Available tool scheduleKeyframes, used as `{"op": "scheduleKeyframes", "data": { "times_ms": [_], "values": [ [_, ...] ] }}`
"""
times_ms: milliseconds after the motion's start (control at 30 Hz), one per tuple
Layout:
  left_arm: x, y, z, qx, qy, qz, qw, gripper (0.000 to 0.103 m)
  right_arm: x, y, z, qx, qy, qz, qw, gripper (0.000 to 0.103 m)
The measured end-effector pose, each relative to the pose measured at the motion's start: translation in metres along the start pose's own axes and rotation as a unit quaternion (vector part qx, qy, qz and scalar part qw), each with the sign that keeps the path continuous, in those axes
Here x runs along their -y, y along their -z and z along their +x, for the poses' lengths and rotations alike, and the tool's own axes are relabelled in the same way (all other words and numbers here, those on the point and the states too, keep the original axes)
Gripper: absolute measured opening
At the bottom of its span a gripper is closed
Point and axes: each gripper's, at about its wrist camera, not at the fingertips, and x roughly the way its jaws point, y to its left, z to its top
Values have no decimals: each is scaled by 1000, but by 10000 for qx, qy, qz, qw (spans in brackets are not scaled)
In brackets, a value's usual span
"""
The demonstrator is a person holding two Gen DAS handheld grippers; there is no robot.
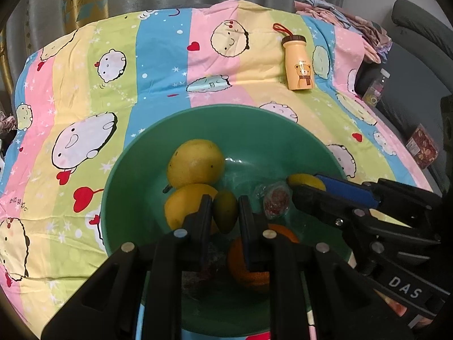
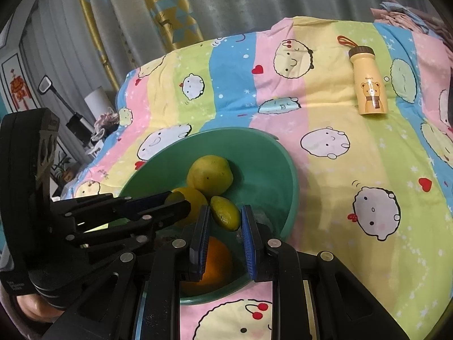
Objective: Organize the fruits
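Both hand-held grippers hover over the green bowl (image 1: 136, 170), each clenched down with nothing between its pads; the left gripper (image 1: 225, 212) points at a small green-yellow lemon (image 1: 225, 211) that shows in the gap beyond its tips, and the right gripper (image 2: 225, 226) frames another small lemon (image 2: 225, 213) the same way, neither fruit pinched as far as I can judge. All the fruit lies inside the bowl: a large yellow fruit (image 1: 195, 163) at the back, a second yellow one (image 1: 184, 206) touching it in front, an orange (image 1: 246, 266) low down and half hidden behind the fingers, and a small sweet in clear wrapping (image 1: 274, 201) near the middle.

The lemons look firm, light and waxy-smooth, so they would likely roll or squirt out of a tip grip; taking one across its short waist, pads flat on the sides, seems safest. The big yellow fruits are rounder, heavier and probably too wide for a shallow bite; the orange has a dimpled skin that should hold better. The bowl is smooth, hard and curved, probably plastic, so fruit will slide on it; it rests on a soft, wrinkled striped cloth (image 1: 158, 56) printed with cartoon faces, with a yellow bottle (image 1: 298, 62) lying well apart.
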Motion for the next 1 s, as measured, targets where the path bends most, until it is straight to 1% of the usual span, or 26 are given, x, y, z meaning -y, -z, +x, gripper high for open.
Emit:
{"op": "scheduleKeyframes", "data": {
  "times_ms": [533, 1000],
  "values": [
    [0, 1, 4, -102, -168, 50, 9998, 19, -6, 1, 0, -3, 28, -99, 9999, 24],
    [0, 1, 6, -154, -237, 73, 9996, 19, -6, 0, 1, -16, 7, -99, 9999, 24]
  ]
}}
